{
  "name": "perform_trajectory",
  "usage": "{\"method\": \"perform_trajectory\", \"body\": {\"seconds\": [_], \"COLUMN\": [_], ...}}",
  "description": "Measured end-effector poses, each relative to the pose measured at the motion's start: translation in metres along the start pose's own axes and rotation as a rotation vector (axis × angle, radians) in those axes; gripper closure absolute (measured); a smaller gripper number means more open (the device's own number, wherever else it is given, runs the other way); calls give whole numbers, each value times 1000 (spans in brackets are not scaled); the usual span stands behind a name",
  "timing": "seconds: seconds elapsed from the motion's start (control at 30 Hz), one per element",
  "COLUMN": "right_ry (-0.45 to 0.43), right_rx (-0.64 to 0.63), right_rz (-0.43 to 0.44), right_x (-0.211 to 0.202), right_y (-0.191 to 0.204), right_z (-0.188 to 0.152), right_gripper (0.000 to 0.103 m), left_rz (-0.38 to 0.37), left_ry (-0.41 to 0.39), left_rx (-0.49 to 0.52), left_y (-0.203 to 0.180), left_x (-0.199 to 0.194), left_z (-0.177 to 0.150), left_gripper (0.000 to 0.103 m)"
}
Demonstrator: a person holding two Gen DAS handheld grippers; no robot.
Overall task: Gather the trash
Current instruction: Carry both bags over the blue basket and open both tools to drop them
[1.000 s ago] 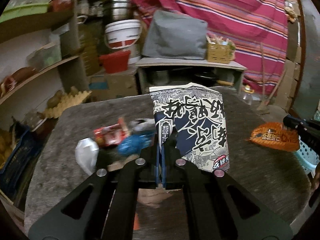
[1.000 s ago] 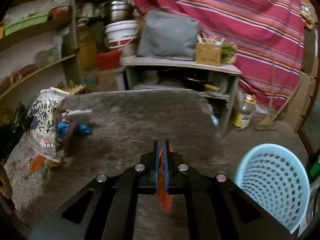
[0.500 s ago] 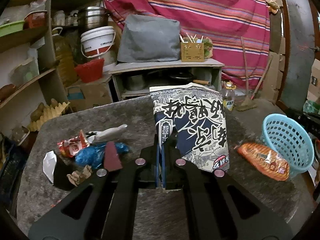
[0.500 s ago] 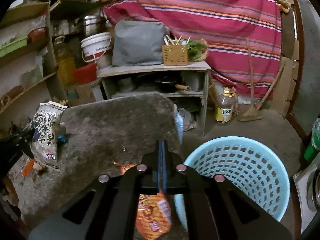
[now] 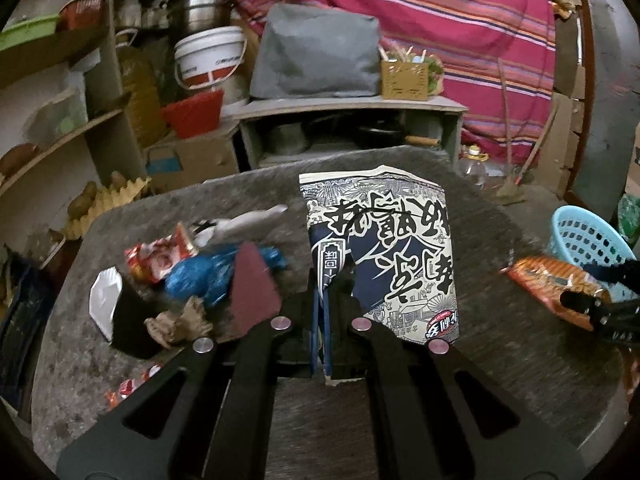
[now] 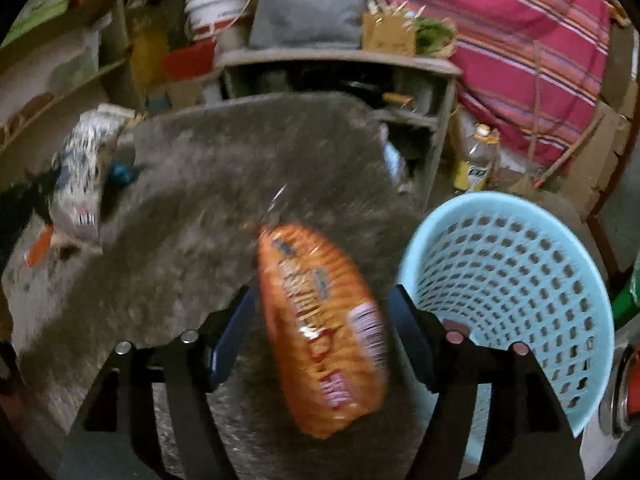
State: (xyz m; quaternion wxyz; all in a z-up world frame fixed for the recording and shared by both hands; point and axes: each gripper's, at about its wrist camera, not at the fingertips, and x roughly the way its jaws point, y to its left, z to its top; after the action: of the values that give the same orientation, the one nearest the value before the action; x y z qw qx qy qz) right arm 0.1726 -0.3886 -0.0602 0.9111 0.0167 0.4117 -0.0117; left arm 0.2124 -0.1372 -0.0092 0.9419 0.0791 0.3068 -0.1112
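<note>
My left gripper [image 5: 322, 320] is shut on a navy and white snack bag [image 5: 384, 252] and holds it upright above the grey table [image 5: 500, 360]. My right gripper [image 6: 320, 320] is open; an orange snack bag [image 6: 320, 328] lies loose between its fingers, blurred, at the table's right edge. The orange bag also shows in the left wrist view [image 5: 556, 284]. The light blue basket [image 6: 508, 292] stands just right of it, beside the table. A pile of wrappers [image 5: 192, 272] lies on the table's left part.
A low shelf unit [image 5: 352, 128] with a grey bag stands behind the table. Wooden shelves [image 5: 60, 120] with tubs are at the left. A bottle [image 6: 476, 160] stands on the floor near a striped red cloth [image 5: 460, 20].
My right gripper has opened and let go of the orange bag, which now sits loose between the fingers beside the basket. My left gripper still holds the navy bag and has shifted little.
</note>
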Motion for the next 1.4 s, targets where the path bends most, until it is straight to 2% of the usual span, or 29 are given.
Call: {"method": "perform_trajectory", "body": {"seconds": [0.03, 0.1, 0.13, 0.17, 0.2, 0.47, 0.7, 0.93, 1.3, 1.4], "right_ry": [10, 26, 21, 16, 11, -109, -196, -219, -213, -219], "right_rx": [-7, -25, -41, -43, -38, 44, 198, 309, 399, 426], "right_rz": [4, -1, -15, -20, -20, -4, -69, -143, -192, -191], "right_x": [3, 9, 10, 9, 8, -27, -63, -77, -79, -80], "right_y": [4, 12, 16, 18, 17, -11, -86, -142, -191, -199], "right_z": [-1, -2, -2, -2, 0, 14, 16, 0, -26, -30], "right_gripper": [50, 71, 77, 91, 97, 101, 101, 101, 101, 101], "left_rz": [5, 11, 12, 12, 11, -24, -105, -210, -352, -365], "left_ry": [4, 5, 3, 0, -3, -19, -50, -65, -53, -49], "left_rx": [-5, -9, -10, -12, -14, 5, 33, 72, 134, 149], "left_y": [5, 9, 10, 12, 12, -9, -60, -128, -233, -253], "left_x": [1, 0, -1, -2, -3, -4, -9, -8, 6, 13], "left_z": [-1, -2, -2, -2, -1, 6, 25, 36, 35, 37], "left_gripper": [103, 103, 103, 103, 103, 103, 103, 103, 102, 101]}}
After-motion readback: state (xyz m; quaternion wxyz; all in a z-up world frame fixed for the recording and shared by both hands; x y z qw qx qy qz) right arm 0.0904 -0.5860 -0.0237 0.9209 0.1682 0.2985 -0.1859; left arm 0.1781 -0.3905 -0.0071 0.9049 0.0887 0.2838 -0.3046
